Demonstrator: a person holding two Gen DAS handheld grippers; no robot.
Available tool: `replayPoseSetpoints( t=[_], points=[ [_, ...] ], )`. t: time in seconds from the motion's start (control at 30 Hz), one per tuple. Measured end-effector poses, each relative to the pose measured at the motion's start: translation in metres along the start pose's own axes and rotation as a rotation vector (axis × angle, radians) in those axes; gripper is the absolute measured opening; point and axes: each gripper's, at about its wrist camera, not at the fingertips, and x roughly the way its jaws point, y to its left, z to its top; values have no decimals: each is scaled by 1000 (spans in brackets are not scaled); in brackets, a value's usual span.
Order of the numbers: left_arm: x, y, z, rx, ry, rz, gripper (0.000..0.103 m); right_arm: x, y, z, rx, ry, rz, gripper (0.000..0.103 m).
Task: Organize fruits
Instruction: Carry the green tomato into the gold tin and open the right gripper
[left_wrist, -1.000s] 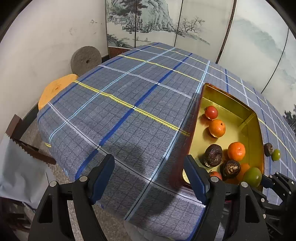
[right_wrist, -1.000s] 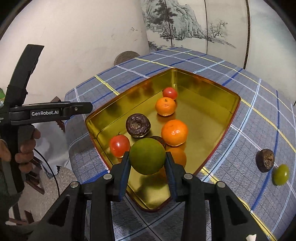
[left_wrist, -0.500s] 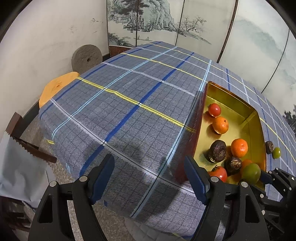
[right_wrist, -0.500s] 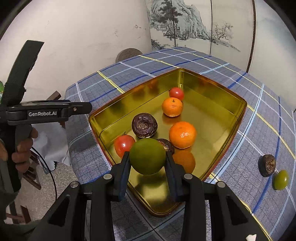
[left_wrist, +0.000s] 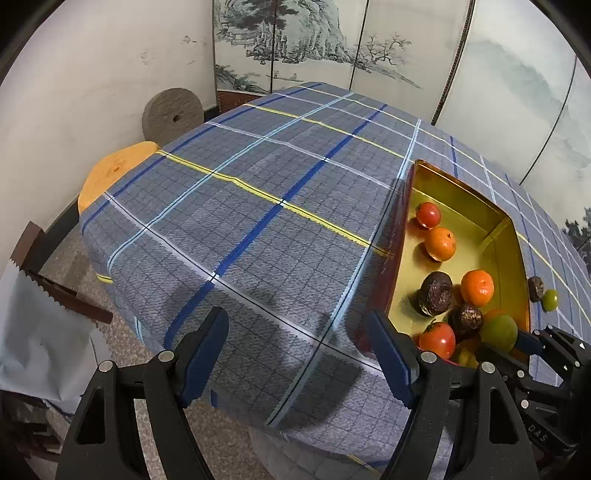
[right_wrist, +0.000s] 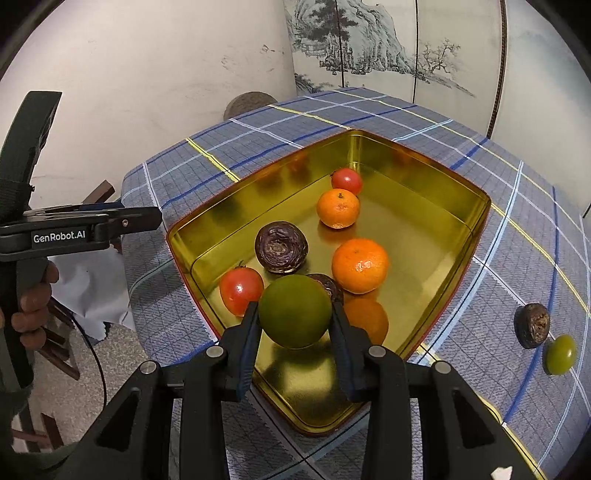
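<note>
My right gripper (right_wrist: 294, 314) is shut on a green round fruit (right_wrist: 294, 311) and holds it over the near corner of the gold tray (right_wrist: 436, 177). The tray holds tomatoes, oranges (right_wrist: 360, 265) and dark passion fruits (right_wrist: 281, 246). A dark passion fruit (right_wrist: 532, 325) and a small green fruit (right_wrist: 560, 353) lie on the cloth right of the tray. My left gripper (left_wrist: 297, 354) is open and empty over the table's near edge, left of the tray (left_wrist: 461, 192). The held green fruit also shows in the left wrist view (left_wrist: 498, 332).
The table is covered by a blue plaid cloth (left_wrist: 258, 206). A round stone disc (left_wrist: 173, 117) and an orange wooden stool (left_wrist: 110, 175) stand beyond the table's left edge. A painted folding screen (left_wrist: 332, 48) stands behind.
The left gripper has drawn back and up from the table, still open. The right gripper, still holding the green fruit, has shifted slightly; the tray appears a little farther off.
</note>
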Motion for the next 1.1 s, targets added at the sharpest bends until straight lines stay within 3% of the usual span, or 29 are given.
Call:
replayPoseSetpoints(
  t=[1.1],
  points=[
    [-10,-29,-2,111,-11,-27,78,-10,-3,-3,9,-17,-3,40]
  ],
)
